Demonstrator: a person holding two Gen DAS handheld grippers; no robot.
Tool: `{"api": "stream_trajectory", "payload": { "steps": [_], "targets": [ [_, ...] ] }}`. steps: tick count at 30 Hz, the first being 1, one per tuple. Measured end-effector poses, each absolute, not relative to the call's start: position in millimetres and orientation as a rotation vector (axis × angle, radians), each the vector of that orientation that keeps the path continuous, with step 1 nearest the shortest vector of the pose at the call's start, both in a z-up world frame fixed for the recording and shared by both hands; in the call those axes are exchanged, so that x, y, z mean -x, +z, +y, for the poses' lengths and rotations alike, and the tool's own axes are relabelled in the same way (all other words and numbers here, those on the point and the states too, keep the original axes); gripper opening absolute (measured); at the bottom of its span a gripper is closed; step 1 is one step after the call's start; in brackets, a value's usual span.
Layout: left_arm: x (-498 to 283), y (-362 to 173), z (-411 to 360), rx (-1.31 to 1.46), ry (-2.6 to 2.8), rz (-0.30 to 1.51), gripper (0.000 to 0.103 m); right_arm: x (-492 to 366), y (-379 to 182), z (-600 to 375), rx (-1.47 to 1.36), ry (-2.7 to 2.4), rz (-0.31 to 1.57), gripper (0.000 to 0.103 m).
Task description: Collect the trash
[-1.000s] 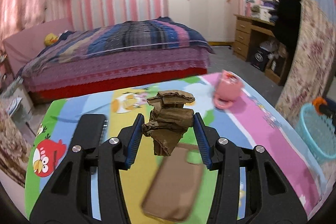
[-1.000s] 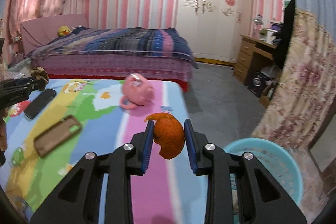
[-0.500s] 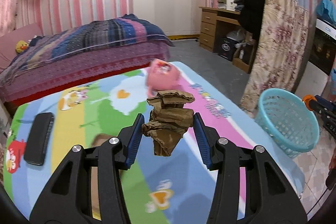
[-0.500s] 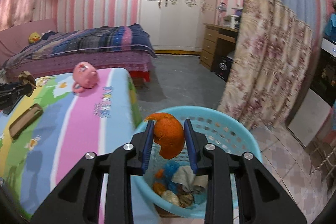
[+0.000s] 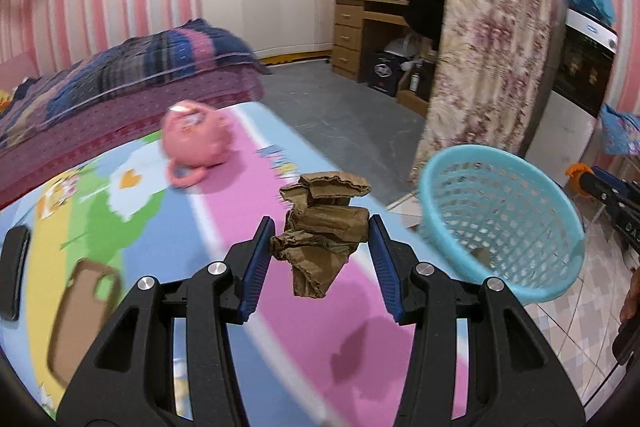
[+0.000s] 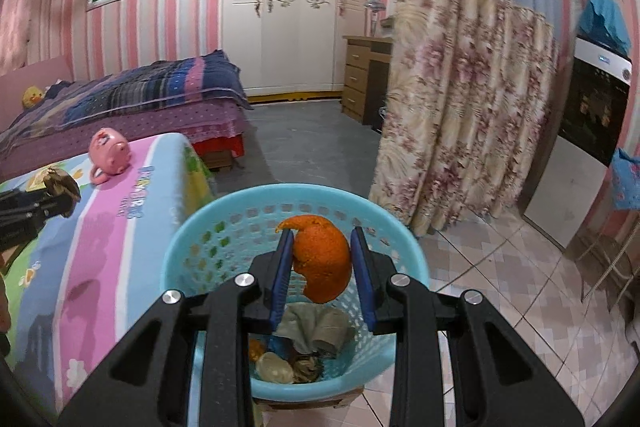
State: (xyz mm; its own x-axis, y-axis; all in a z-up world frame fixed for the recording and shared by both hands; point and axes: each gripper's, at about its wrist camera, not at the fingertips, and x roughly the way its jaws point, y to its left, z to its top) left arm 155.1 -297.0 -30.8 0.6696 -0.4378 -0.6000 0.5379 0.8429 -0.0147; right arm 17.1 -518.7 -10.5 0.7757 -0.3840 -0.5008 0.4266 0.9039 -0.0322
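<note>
My left gripper (image 5: 320, 259) is shut on a crumpled piece of brown cardboard (image 5: 320, 227) and holds it above the colourful table (image 5: 240, 307), near its right edge. The turquoise basket (image 5: 500, 215) stands on the floor to the right of it. My right gripper (image 6: 322, 263) is shut on an orange peel (image 6: 322, 259) and holds it over the basket's opening (image 6: 208, 227). Several pieces of trash (image 6: 316, 327) lie in the basket. The left gripper with the cardboard (image 6: 62, 187) shows at the left of the right wrist view.
A pink mug (image 5: 196, 139) lies on the table's far side. A brown phone case (image 5: 80, 311) and a black phone (image 5: 12, 275) lie at its left. A bed (image 6: 120, 103), a floral curtain (image 6: 460, 107) and a wooden desk (image 5: 360, 35) surround the table.
My right gripper carried the orange peel from above the table to over the basket. My left gripper moved right across the table with the cardboard, toward the basket.
</note>
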Motion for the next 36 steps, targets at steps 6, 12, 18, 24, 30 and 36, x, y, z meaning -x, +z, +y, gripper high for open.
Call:
{"api": "stream_trajectory", "payload": {
  "steps": [6, 12, 18, 24, 30, 36],
  "targets": [
    [-144, -29, -346, -0.207, -0.63, 0.603, 0.047, -8, -11, -539, -0.119, -0.473, 0.504, 0.03],
    [-137, -34, -394, -0.252, -0.695, 0.596, 0.047, -3, -19, -554, -0.144, -0.489, 0.502, 0.03],
    [-136, -36, -422, -0.266, -0.735, 0.594, 0.051, -3, -27, -562, -0.154, -0.493, 0.512, 0.03],
    [-141, -34, -424, -0.283, -0.698, 0.567, 0.08, -3, -31, -565, -0.16, -0.491, 0.518, 0.03],
    [-152, -28, -399, -0.269, -0.603, 0.544, 0.091, -8, -34, -563, -0.168, -0.487, 0.522, 0.03],
    [-157, -24, -371, -0.24, -0.538, 0.537, 0.095, -27, -44, -556, -0.175, -0.464, 0.546, 0.03]
  ]
}}
